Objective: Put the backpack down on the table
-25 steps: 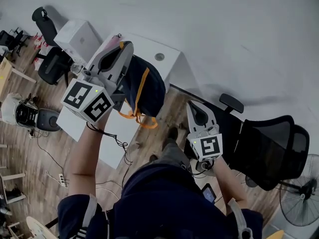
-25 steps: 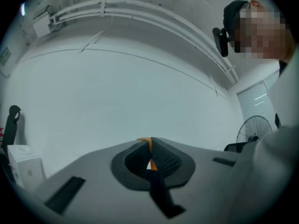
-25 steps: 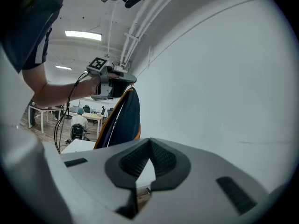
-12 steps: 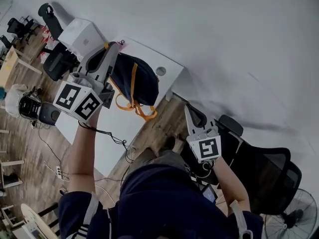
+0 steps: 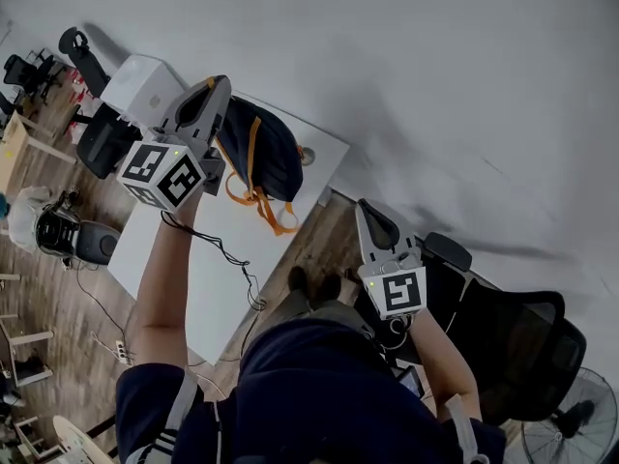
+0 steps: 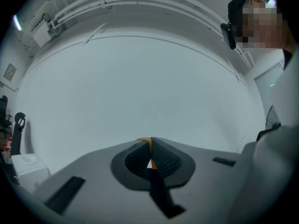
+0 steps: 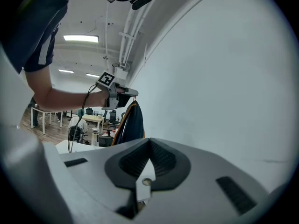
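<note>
i have the left gripper [image 5: 215, 87] pinched fully together on the orange top strap [image 6: 145, 140] of the backpack [image 5: 266, 153], and the dark bag hangs below it. in the head view the bag sits at about 11 o'clock, over the far end of the white table [image 5: 193, 288], close to the wall [image 5: 435, 85]. from the right gripper view its lower end is hidden behind that gripper's body, so i cannot tell whether it touches the tabletop. its loose orange straps dangle at the bag's 5 o'clock, just inside the table's right-hand edge. that edge runs from the far corner down toward 7 o'clock.

the right gripper [image 5: 370, 213] has its jaws together with nothing between them. it is at 4 o'clock of the bag, well apart from it, over the strip of wood floor [image 5: 319, 230] between the table edge and the black office chair [image 5: 522, 327].

open room lies at the bag's 7 o'clock, a long stretch of bare tabletop crossed only by the left gripper's cable [image 5: 227, 257]. a white box [image 5: 145, 80] stands at the bag's 10 o'clock, near the table's far left corner. a fan [image 5: 571, 423] stands at 4 o'clock, beyond the chair.
</note>
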Tool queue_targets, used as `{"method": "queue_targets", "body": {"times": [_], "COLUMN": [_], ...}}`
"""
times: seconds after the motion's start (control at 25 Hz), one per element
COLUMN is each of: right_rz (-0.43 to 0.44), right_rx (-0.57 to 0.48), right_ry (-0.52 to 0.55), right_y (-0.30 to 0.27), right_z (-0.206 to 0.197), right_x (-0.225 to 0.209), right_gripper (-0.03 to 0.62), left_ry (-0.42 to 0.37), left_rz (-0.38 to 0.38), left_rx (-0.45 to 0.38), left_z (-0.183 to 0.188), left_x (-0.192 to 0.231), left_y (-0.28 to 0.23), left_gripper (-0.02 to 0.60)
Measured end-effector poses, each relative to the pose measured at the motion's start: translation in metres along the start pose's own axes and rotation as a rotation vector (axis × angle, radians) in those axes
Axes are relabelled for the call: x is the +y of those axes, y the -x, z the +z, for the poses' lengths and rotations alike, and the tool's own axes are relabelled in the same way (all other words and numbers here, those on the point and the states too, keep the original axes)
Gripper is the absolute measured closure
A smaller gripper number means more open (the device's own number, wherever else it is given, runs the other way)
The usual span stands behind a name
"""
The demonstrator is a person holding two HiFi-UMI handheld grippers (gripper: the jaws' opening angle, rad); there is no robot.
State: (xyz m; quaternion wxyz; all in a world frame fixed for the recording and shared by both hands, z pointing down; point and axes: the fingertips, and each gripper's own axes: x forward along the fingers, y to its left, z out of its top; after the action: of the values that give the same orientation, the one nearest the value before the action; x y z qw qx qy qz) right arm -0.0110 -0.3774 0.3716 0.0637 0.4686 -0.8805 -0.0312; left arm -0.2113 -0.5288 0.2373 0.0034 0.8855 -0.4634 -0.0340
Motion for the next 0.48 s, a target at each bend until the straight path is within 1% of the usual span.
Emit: {"method": "queue_targets", "body": {"times": [0.24, 0.48], "right_rz": [-0.019, -0.028], "right_rx": [0.022, 0.047], "right_ry": [-0.007, -0.001], "right_y": [-0.006, -0.017], "right_z": [0.000, -0.009], "right_x": [-0.006, -0.009], "right_gripper": [0.594, 0.594], "left_ry": [-0.001, -0.024], "left_rz": [-0.003, 0.022], "left_rx": [0.022, 0.041], "left_z": [-0.009, -0.026], "left_x": [0.027, 0.051], "left_y": [-0.028, -0.052], "left_gripper": [0.578, 0.578]}}
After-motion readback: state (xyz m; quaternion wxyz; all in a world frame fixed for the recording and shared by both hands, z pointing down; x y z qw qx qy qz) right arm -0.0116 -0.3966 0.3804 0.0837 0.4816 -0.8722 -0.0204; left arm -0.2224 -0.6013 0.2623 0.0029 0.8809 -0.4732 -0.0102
